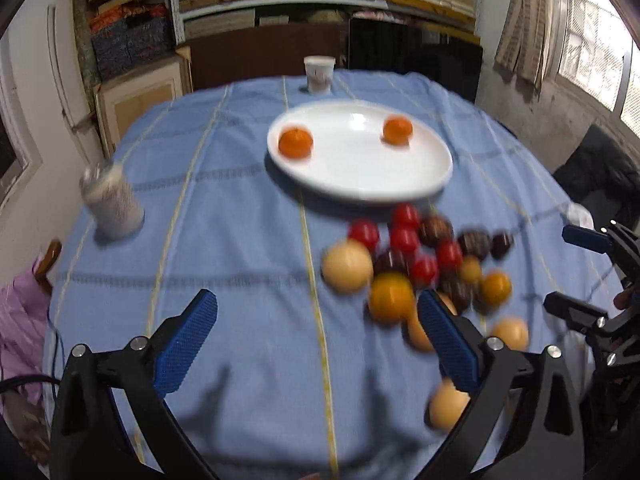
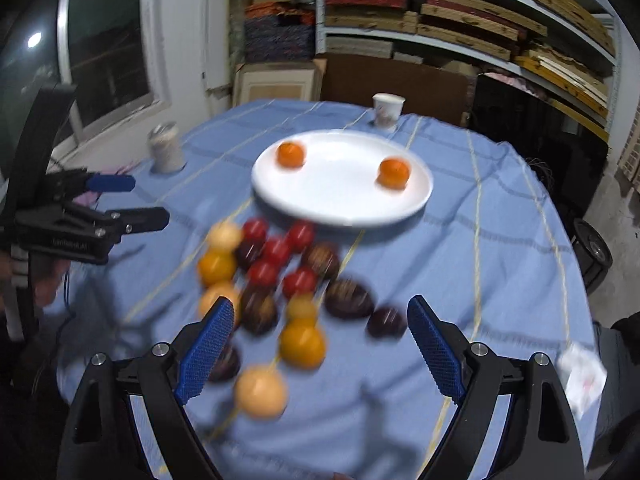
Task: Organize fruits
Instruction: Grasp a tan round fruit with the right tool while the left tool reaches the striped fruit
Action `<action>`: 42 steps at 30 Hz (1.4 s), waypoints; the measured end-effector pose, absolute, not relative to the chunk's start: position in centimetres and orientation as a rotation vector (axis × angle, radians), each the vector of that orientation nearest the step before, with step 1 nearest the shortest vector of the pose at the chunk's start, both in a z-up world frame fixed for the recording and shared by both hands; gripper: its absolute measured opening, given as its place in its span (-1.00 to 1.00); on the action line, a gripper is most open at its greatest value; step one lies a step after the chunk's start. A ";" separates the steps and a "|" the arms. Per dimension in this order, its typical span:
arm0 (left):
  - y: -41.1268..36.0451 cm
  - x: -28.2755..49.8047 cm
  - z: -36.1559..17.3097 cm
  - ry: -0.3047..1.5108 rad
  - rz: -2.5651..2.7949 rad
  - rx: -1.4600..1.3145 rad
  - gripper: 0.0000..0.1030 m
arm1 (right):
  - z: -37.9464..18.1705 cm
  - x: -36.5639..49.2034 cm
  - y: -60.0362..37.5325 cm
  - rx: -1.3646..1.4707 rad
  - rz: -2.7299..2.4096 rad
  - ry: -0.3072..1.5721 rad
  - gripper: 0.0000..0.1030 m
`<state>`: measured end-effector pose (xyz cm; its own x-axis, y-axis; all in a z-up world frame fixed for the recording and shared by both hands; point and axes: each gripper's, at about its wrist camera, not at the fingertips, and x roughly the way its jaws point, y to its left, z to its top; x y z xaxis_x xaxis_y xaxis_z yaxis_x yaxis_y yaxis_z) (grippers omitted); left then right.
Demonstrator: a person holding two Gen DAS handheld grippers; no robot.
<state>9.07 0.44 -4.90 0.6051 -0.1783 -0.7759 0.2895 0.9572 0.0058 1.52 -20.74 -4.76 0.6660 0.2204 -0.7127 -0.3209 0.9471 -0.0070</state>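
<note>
A white plate (image 1: 360, 184) (image 2: 344, 208) lies mid-table with two oranges on it, one at the left (image 1: 295, 142) (image 2: 290, 154) and one at the right (image 1: 397, 130) (image 2: 394, 173). In front of the plate lies a loose heap of fruit (image 1: 420, 264) (image 2: 276, 276): red, dark purple, orange and pale round ones. My left gripper (image 1: 318, 316) is open over bare cloth left of the heap, nothing between its fingers. My right gripper (image 2: 320, 324) is open above the heap's near side, gripping nothing. Each gripper shows at the edge of the other's view (image 1: 576, 272) (image 2: 148, 200).
A blue tablecloth (image 1: 224, 216) (image 2: 500, 240) covers the round table. A tin can (image 1: 114, 200) (image 2: 166, 148) stands at the left, a paper cup (image 1: 319, 74) (image 2: 387, 110) behind the plate, a crumpled white paper (image 2: 580, 372) near the right edge. Shelves of stacked goods fill the back wall.
</note>
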 end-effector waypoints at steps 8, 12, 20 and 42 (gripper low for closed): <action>0.4 3.1 -8.7 0.989 -0.299 0.085 0.91 | -8.0 -0.4 -19.1 -0.148 0.225 0.802 0.73; 0.8 1.5 -9.3 1.006 -0.277 0.022 0.91 | -9.1 0.1 -18.8 -0.134 0.210 0.820 0.49; 0.1 -2.2 -7.9 0.961 -0.418 -0.011 0.91 | -10.0 0.3 -18.0 -0.150 0.223 0.829 -0.21; -6.1 0.6 -9.0 0.903 -0.433 0.191 0.58 | -8.1 -2.9 -21.3 -0.130 0.156 0.764 -0.24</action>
<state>0.57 -6.06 -8.99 0.5404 -0.2829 -0.7925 0.4411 0.8972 -0.0194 -2.87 -21.27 -8.05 0.7112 0.0933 -0.6967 -0.1877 0.9804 -0.0602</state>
